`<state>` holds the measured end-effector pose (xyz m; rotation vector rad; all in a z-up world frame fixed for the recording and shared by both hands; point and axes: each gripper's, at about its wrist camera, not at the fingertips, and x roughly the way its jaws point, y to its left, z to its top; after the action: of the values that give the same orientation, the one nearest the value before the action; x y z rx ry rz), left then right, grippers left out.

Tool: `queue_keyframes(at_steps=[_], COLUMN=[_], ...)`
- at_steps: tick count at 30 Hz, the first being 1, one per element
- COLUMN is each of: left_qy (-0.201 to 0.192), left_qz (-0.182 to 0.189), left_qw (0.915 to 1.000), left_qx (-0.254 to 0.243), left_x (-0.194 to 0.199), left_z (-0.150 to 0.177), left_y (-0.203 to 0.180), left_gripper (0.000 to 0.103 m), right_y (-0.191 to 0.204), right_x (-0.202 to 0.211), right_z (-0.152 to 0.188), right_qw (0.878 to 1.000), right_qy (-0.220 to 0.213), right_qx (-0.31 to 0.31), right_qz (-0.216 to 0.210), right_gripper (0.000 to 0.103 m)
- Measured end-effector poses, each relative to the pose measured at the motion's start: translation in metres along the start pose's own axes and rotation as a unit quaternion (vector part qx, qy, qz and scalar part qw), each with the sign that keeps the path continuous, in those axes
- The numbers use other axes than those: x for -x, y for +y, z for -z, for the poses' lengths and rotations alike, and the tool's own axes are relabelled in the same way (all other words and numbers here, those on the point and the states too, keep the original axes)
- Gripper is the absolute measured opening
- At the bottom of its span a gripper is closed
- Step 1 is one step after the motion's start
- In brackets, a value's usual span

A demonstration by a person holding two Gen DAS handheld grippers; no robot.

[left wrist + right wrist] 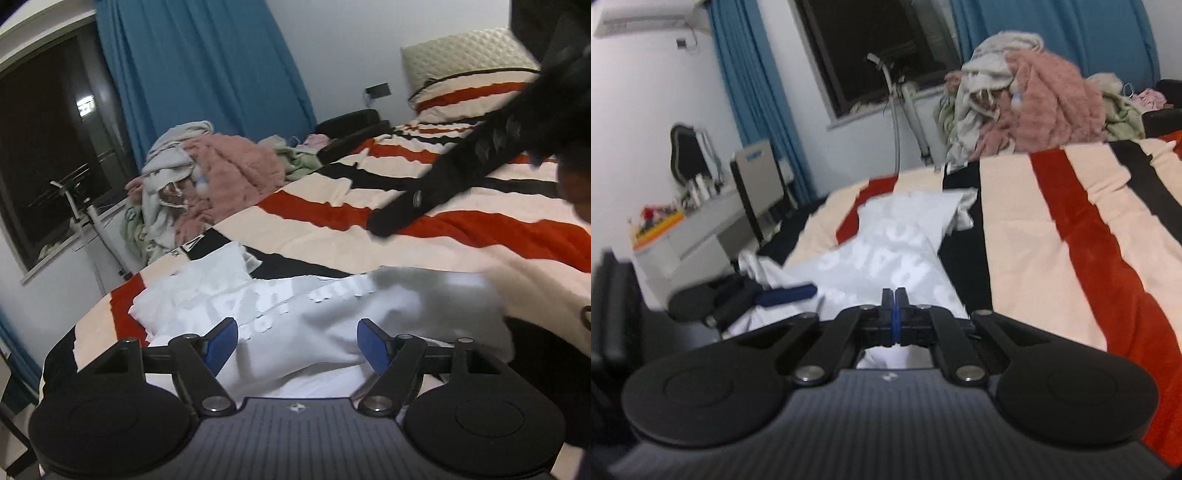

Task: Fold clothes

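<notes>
A white garment [280,317] with pale lettering lies crumpled on the near corner of the striped bed cover [369,184]. My left gripper [297,345] hangs just over it, open, with cloth showing beneath the gap but neither blue pad pressing on it. In the right wrist view the same white garment [886,251] stretches ahead, and my right gripper [894,295] is shut above it with no cloth visible between the pads. One blue finger of the left gripper [786,293] shows at the left. The right gripper [406,206] appears as a dark blurred shape over the bed.
A heap of pink, grey and green clothes [207,173] [1027,103] sits at the bed's far side by the blue curtain [199,66]. A pillow [469,62] lies at the head. A white desk [701,236] with small items stands beyond the bed corner.
</notes>
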<state>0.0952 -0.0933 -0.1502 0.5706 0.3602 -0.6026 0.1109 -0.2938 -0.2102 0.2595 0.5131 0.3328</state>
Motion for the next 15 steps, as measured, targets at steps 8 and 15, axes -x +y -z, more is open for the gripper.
queue_keyframes(at_steps=[8, 15], left_qy=[0.045, 0.093], left_qz=[-0.014, 0.004], left_qw=[0.9973, 0.9948], left_qx=[0.056, 0.042], left_x=[0.032, 0.025], left_z=[0.003, 0.008], left_y=[0.038, 0.044], left_gripper=[0.078, 0.083], right_y=[0.020, 0.041], right_x=[-0.012, -0.022], right_z=[0.016, 0.034], right_qw=[0.997, 0.989], right_qy=[0.057, 0.089], right_qx=[0.055, 0.116], right_qz=[0.000, 0.023], right_gripper=[0.013, 0.049])
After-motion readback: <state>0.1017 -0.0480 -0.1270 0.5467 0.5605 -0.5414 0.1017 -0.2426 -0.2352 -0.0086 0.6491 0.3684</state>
